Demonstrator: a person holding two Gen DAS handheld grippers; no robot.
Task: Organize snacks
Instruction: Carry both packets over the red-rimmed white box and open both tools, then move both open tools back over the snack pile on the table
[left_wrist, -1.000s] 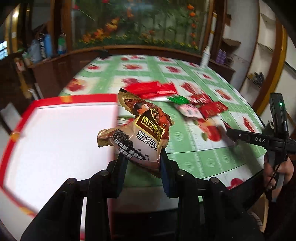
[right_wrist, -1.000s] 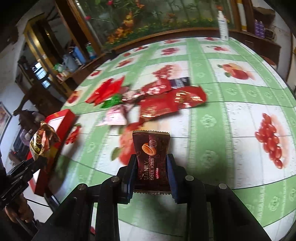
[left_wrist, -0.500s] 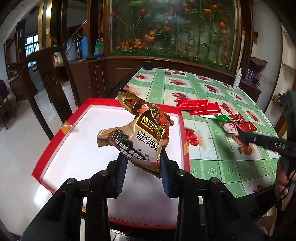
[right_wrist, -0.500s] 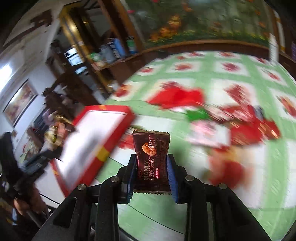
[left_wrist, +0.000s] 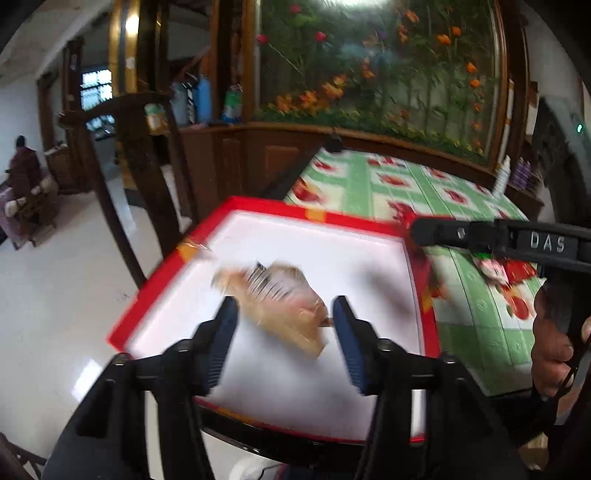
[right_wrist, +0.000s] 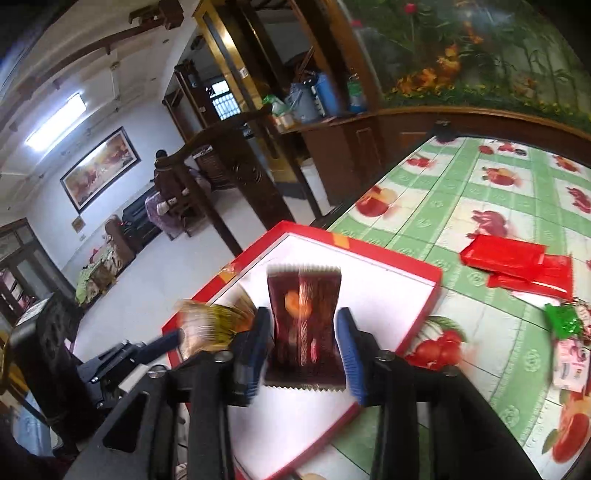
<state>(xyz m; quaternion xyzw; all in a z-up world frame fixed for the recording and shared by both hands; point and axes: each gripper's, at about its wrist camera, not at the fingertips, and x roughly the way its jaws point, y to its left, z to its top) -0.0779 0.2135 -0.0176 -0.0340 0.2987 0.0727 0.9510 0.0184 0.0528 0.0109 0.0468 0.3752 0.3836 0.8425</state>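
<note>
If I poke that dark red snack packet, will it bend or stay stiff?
Probably bend: the packet looks like thin foil wrap with crimped zigzag ends, curving between the right gripper's open jaws. Likely light too; it is small and flat. It may slide easily on the box's smooth white floor.

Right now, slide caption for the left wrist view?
Open left tongs release a blurred snack packet over the red tray.

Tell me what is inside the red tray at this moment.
Over the white floor of the red tray, a blurred tan snack packet is between the open left tongs. The dark red packet sits between the opened right tongs. The tongs hide the tray's near edge.
</note>
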